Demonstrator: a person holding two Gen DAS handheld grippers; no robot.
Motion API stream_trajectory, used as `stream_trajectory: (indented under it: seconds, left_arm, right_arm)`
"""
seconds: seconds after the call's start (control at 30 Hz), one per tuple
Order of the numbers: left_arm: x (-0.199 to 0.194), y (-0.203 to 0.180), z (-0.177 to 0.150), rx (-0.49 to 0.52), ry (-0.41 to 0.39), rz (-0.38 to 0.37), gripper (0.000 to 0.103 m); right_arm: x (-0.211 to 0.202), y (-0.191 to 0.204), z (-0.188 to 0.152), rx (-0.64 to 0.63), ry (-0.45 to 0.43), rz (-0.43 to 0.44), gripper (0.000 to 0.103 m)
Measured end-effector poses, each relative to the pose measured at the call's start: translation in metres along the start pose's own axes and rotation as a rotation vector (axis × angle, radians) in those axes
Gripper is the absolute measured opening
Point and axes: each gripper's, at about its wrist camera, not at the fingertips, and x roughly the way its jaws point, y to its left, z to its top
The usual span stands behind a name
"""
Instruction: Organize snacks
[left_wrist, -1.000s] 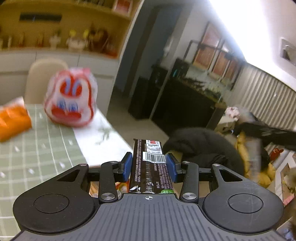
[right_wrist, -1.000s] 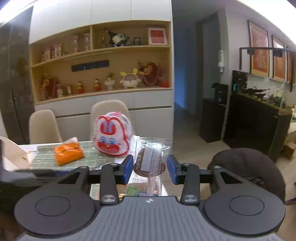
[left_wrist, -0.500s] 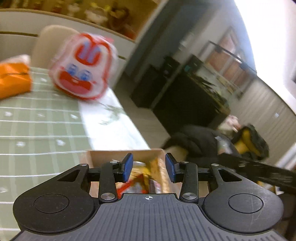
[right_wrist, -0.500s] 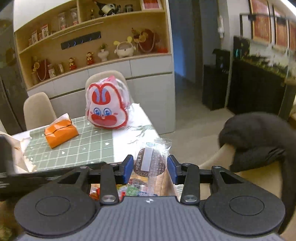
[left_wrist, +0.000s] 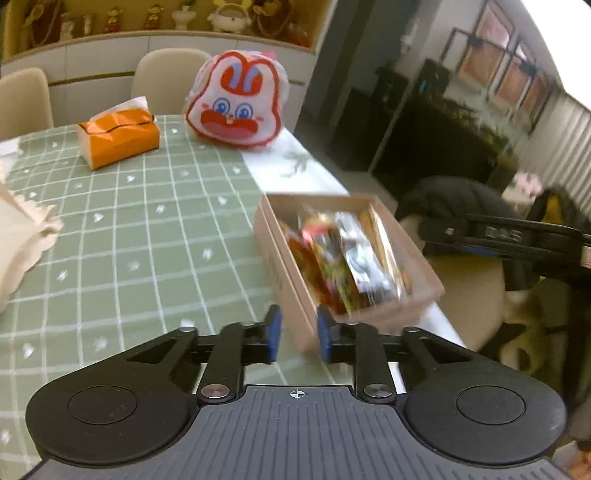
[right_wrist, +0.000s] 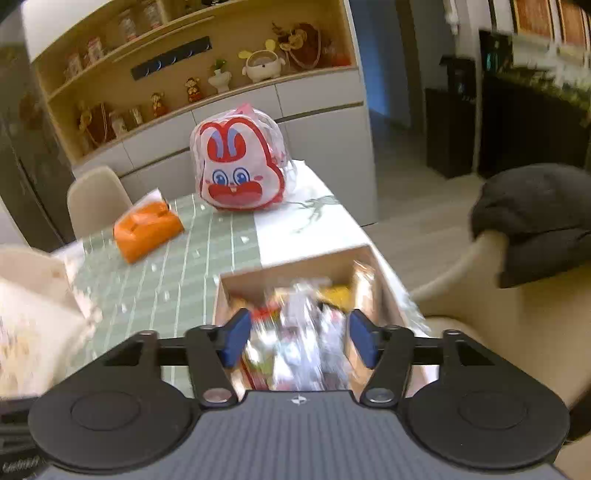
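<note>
A tan cardboard box (left_wrist: 413, 254) sits at the table's right edge, filled with several wrapped snacks (left_wrist: 343, 258). My left gripper (left_wrist: 297, 334) is empty and hangs above the box's near left corner, its jaws a narrow gap apart. In the right wrist view the same box (right_wrist: 295, 264) lies directly below my right gripper (right_wrist: 297, 341), whose jaws stand wide open over the blurred snacks (right_wrist: 295, 332). The right gripper's body also shows in the left wrist view (left_wrist: 509, 236).
An orange tissue box (left_wrist: 120, 134) and a red-and-white rabbit bag (left_wrist: 236, 107) stand at the table's far side. A cream cloth (left_wrist: 22, 236) lies at the left. A chair with a dark coat (right_wrist: 532, 221) is beside the table's right edge.
My left gripper dropped its dark snack bar and pulled back to the left. My right gripper opened and let the clear-wrapped snack fall into the box.
</note>
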Motion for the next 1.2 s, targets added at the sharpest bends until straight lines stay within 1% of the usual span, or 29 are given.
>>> stream_trajectory:
  seconds: [0.03, 0.07, 0.1, 0.17, 0.23, 0.3, 0.37, 0.53, 0.67, 1.2]
  left_arm:
    - [-0.007, -0.006, -0.005, 0.001, 0.008, -0.003, 0.019]
    - [-0.011, -0.011, -0.009, -0.002, 0.016, -0.012, 0.019]
    - [-0.016, -0.016, -0.013, -0.007, 0.025, -0.019, 0.019]
    - [-0.022, -0.026, -0.020, 0.001, 0.027, -0.009, 0.019]
    - [-0.029, -0.036, -0.027, 0.026, 0.024, 0.024, 0.018]
    - [-0.037, -0.043, -0.031, 0.045, 0.018, 0.040, 0.018]
    - [-0.043, -0.048, -0.033, 0.052, 0.013, 0.034, 0.018]
    - [-0.050, -0.057, -0.038, 0.068, 0.024, 0.016, 0.018]
    - [-0.052, -0.059, -0.040, 0.066, 0.031, 0.014, 0.018]
    - [-0.051, -0.064, -0.042, 0.058, 0.056, 0.003, 0.018]
  right_arm:
    - [-0.018, 0.003, -0.011, -0.017, -0.002, -0.017, 0.073]
    - [-0.033, 0.003, -0.019, -0.027, 0.002, -0.022, 0.077]
    - [-0.048, 0.005, -0.028, -0.038, 0.013, -0.017, 0.077]
    - [-0.070, 0.006, -0.043, -0.039, 0.045, -0.015, 0.077]
    - [-0.082, 0.008, -0.055, -0.033, 0.074, -0.005, 0.077]
    - [-0.090, 0.008, -0.065, -0.024, 0.109, 0.011, 0.077]
    - [-0.094, 0.010, -0.073, -0.028, 0.128, 0.014, 0.077]
    - [-0.103, 0.014, -0.080, -0.043, 0.142, 0.006, 0.077]
    - [-0.104, 0.015, -0.081, -0.058, 0.147, -0.013, 0.077]
    - [-0.107, 0.008, -0.085, -0.044, 0.164, -0.005, 0.077]
